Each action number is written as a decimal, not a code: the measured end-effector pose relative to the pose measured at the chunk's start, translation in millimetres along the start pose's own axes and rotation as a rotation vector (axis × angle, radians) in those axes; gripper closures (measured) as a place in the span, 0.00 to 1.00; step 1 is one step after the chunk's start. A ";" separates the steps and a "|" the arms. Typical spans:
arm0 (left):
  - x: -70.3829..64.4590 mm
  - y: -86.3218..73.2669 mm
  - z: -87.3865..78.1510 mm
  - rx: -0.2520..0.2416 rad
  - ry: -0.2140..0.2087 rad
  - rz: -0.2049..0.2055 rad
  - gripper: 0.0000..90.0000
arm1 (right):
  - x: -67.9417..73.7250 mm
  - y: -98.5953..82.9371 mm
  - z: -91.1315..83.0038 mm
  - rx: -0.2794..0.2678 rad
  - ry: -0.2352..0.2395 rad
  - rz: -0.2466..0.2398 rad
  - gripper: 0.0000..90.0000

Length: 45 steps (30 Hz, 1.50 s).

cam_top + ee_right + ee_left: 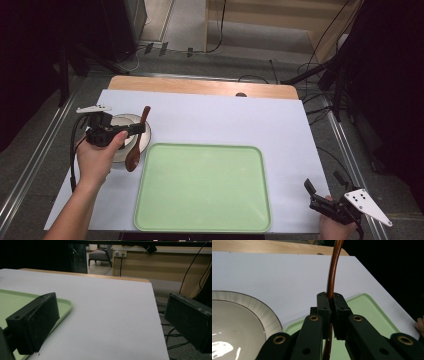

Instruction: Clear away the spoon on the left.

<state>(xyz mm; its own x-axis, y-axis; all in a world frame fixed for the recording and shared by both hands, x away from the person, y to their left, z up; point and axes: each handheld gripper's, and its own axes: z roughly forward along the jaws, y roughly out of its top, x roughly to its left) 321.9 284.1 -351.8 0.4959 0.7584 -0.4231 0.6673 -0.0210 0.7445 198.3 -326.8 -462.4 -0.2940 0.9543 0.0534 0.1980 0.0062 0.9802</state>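
Note:
A brown wooden spoon (138,141) hangs above the right side of a white bowl (116,123) at the table's left, its handle up and its round end down. My left gripper (136,129) is shut on the spoon's handle (331,285), which rises between the two closed jaws in the left gripper view. The bowl (239,322) shows a thin dark line inside its ribbed rim. A pale green tray (202,186) lies flat in the middle of the table. My right gripper (320,190) stands open at the table's front right corner, with nothing between its fingers (35,322).
A white sheet (225,120) covers the table, with a strip of bare wood (200,86) along the far edge. Cables (320,65) and stand legs lie on the floor to the right. The tray's corner (63,303) is left of my right gripper.

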 end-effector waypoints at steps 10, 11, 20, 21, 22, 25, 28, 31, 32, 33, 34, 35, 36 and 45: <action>-12.4 -18.2 7.8 0.017 -0.022 -0.006 0.95 | 0.1 0.0 0.2 0.001 0.002 0.001 0.00; -13.2 -20.0 8.6 0.022 -0.028 -0.005 0.95 | 0.2 0.0 0.1 -0.001 0.001 0.001 0.00; -18.5 -37.4 12.7 0.051 -0.052 -0.021 0.95 | 0.4 0.3 -0.3 -0.002 0.001 0.000 0.00; -18.9 -39.8 13.3 0.052 -0.051 -0.027 0.95 | 0.5 0.4 -0.3 -0.001 0.001 -0.001 0.00; -18.9 -41.9 13.5 0.055 -0.054 -0.033 0.95 | 0.6 0.4 -0.1 -0.001 0.001 -0.003 0.00; -19.4 -48.4 14.6 0.062 -0.059 -0.045 0.95 | 0.6 0.4 0.5 0.001 0.001 -0.001 0.00; -19.8 -55.2 16.8 0.068 -0.068 -0.061 0.95 | 1.4 0.5 0.8 -0.001 0.004 -0.005 0.00; -18.6 -62.9 20.4 0.074 -0.074 -0.082 0.95 | 1.5 0.4 1.0 0.001 0.003 -0.005 0.00; -17.9 -65.3 21.5 0.075 -0.076 -0.091 0.95 | 1.6 0.5 0.9 0.000 0.004 -0.005 0.00; -17.3 -67.1 22.5 0.081 -0.077 -0.096 0.95 | 1.7 0.5 0.6 -0.001 0.006 -0.006 0.00; -17.2 -68.8 23.6 0.083 -0.079 -0.101 0.95 | 1.5 0.4 0.6 -0.002 0.005 -0.008 0.00; -17.5 -70.2 24.4 0.083 -0.079 -0.110 0.95 | 1.4 0.2 0.6 -0.001 0.005 -0.006 0.00; -17.3 -71.3 25.2 0.082 -0.080 -0.114 0.95 | 1.3 0.1 0.8 0.000 0.004 -0.005 0.00; -8.9 -81.8 35.2 0.076 -0.095 -0.169 0.95 | 1.2 -0.1 1.0 0.002 0.004 -0.004 0.00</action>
<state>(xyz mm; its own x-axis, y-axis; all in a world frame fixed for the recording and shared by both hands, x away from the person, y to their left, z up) 282.5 256.2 -427.1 0.4214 0.6902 -0.5883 0.7836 0.0495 0.6193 198.9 -325.3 -462.6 -0.2987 0.9530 0.0500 0.1989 0.0109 0.9800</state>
